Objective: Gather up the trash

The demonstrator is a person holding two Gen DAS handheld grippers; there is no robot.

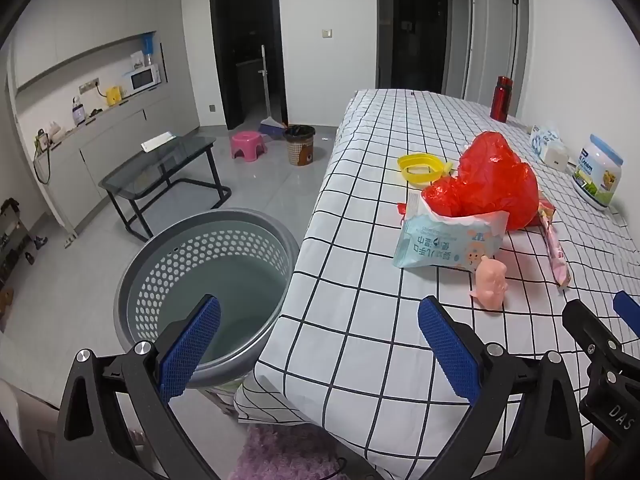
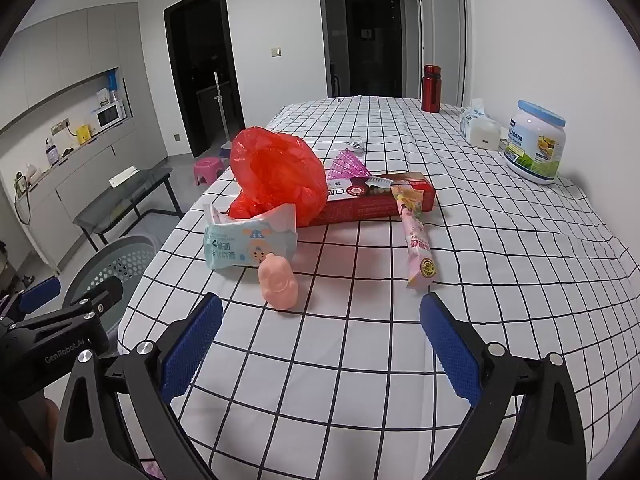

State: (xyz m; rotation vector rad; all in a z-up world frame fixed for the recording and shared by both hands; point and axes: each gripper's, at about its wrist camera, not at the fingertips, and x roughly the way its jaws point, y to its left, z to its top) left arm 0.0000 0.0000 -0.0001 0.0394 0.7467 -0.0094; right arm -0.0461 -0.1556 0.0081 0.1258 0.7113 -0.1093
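The left gripper hangs with its blue pads wide apart and nothing between them, over the near edge of a table covered in white cloth with a black grid. Beyond its left finger stands a grey perforated basket on the floor, hard against the table's side.

The right gripper is likewise spread wide and empty, tilted down at the cloth. Ahead and a little left of it lie a pale blue wipes packet and a small pink figure touching the packet's near edge. Behind them sits a crumpled red plastic bag, resting partly on a long red box — its long axis runs left to right. Ahead of the right finger a pink snack wrapper lies lengthwise, its near end pointing toward that finger.
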